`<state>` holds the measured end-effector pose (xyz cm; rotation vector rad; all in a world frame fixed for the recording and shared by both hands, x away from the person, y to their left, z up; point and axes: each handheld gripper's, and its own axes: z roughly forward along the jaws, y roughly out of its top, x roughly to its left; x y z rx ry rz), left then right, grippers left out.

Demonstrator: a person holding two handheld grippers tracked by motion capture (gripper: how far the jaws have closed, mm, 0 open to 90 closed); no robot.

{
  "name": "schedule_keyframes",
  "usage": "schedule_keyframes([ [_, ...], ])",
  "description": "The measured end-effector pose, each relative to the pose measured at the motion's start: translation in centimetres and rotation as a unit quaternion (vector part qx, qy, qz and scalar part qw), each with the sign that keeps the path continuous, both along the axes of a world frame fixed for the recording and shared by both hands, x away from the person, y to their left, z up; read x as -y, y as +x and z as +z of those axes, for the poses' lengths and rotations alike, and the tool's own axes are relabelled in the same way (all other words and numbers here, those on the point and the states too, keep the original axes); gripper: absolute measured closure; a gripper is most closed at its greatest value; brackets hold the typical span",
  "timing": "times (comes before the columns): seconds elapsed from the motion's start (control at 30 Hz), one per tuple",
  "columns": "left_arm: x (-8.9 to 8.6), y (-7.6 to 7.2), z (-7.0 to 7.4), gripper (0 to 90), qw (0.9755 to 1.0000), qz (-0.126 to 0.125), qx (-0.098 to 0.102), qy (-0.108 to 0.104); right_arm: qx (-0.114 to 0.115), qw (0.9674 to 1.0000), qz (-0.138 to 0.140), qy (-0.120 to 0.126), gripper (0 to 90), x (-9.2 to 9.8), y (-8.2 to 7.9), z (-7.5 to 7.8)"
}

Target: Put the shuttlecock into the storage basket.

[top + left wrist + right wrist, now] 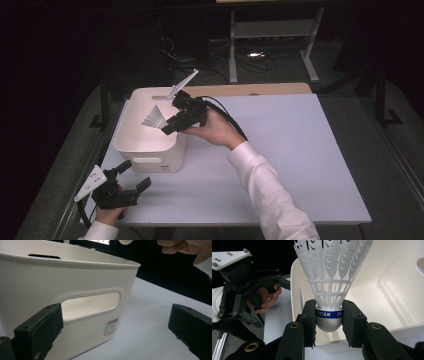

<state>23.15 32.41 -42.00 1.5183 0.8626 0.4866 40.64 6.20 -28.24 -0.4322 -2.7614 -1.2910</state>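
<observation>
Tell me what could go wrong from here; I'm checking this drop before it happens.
The right gripper pinches only the shuttlecock by its rounded cork base, so it could slip or twist free early. It hangs near the white bin rim and might bounce outside. The left gripper is open beside the bin, not steadying it.

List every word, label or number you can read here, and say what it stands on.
"PEAK", then a cut-off "PE": on the blue band round the shuttlecock cork, between the right gripper fingers.
Barcode sticker on the white bin: print too small to read.
</observation>
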Motion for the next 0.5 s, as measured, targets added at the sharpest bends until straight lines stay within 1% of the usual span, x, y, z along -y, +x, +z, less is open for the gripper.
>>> schedule_keyframes([
  [0.03,0.0,0.0,0.0,0.0,1.0000,0.000,0.000,0.000,0.002,1.0000,0.002,0.001,63.6,-0.1,0.0,-0.1],
  [0.07,0.0,0.0,0.0,0.0,1.0000,0.000,0.000,0.000,-0.002,1.0000,0.000,-0.001,63.6,-0.3,0.0,-0.1],
  [0.1,0.0,0.0,0.0,0.0,1.0000,0.000,0.000,0.000,0.000,1.0000,0.003,0.002,63.7,-0.4,0.1,-0.2],
  [0.17,0.0,0.0,0.0,0.0,1.0000,0.000,0.000,0.000,-0.004,1.0000,0.002,-0.001,63.6,-0.6,0.0,-0.2],
  [0.2,0.0,0.0,0.0,0.0,1.0000,0.000,0.000,-0.001,0.001,1.0000,0.005,0.000,63.6,-0.7,0.1,-0.4],
  [0.23,0.0,0.0,0.0,0.0,1.0000,0.000,0.000,-0.001,-0.004,1.0000,0.004,-0.002,63.6,-0.8,0.1,-0.4],
  [0.27,0.0,0.0,0.0,0.0,1.0000,-0.001,-0.001,0.000,-0.002,1.0000,0.006,-0.002,63.7,-0.9,0.1,-0.5],
  [0.3,0.0,0.0,0.0,0.0,1.0000,0.000,-0.001,0.000,-0.006,1.0000,0.004,-0.004,63.6,-1.0,0.1,-0.5],
  [0.33,0.0,0.0,0.0,0.0,1.0000,-0.001,-0.001,0.001,-0.004,1.0000,0.006,-0.004,63.6,-1.1,0.1,-0.6],
  [0.37,0.0,0.0,0.0,0.0,1.0000,-0.001,-0.001,0.000,-0.011,0.9999,0.005,-0.005,63.6,-1.2,0.1,-0.6],
  [0.4,0.0,0.0,0.0,0.0,1.0000,-0.001,-0.001,0.000,-0.003,1.0000,0.008,-0.004,63.6,-1.2,0.1,-0.7],
  [0.43,0.0,0.0,0.0,0.0,1.0000,-0.001,-0.001,-0.001,-0.006,0.9999,0.007,-0.005,63.6,-1.3,0.1,-0.8],
  [0.5,0.0,0.1,0.0,0.0,1.0000,-0.001,-0.002,-0.002,-0.001,0.9999,0.010,-0.008,63.6,-1.4,0.2,-0.9],
])
